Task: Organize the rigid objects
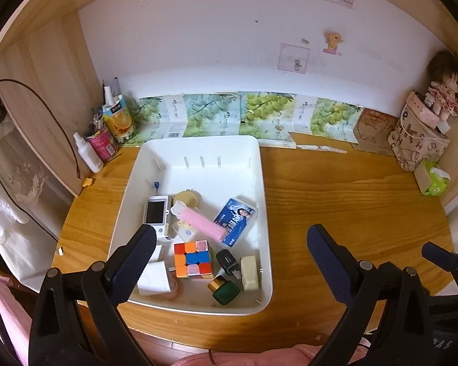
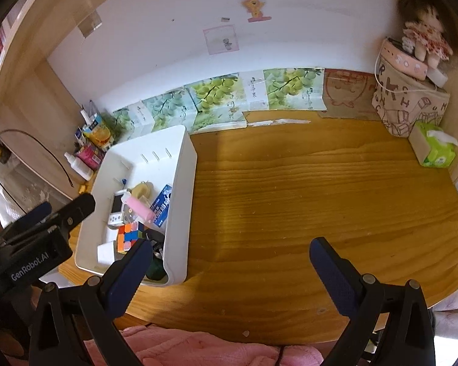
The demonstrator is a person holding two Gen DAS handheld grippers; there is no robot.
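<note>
Left gripper (image 1: 230, 245) fingers spread wide, nothing between them, hovering over the near end of the white bin (image 1: 267, 213). Right gripper (image 2: 227, 254) fully open too, empty, above bare wooden desk (image 2: 320, 198) just right of the bin.

Bin sits on the left part of the desk, items clustered at its near end: Rubik's cube (image 1: 193, 259), pink tube (image 1: 203, 224), blue card box (image 1: 235, 221), small white camera-like gadget (image 1: 156, 213), dark green jar (image 1: 224, 291), white charger block (image 1: 152, 277), cream block (image 1: 249, 273). No finger touches any item.
</note>
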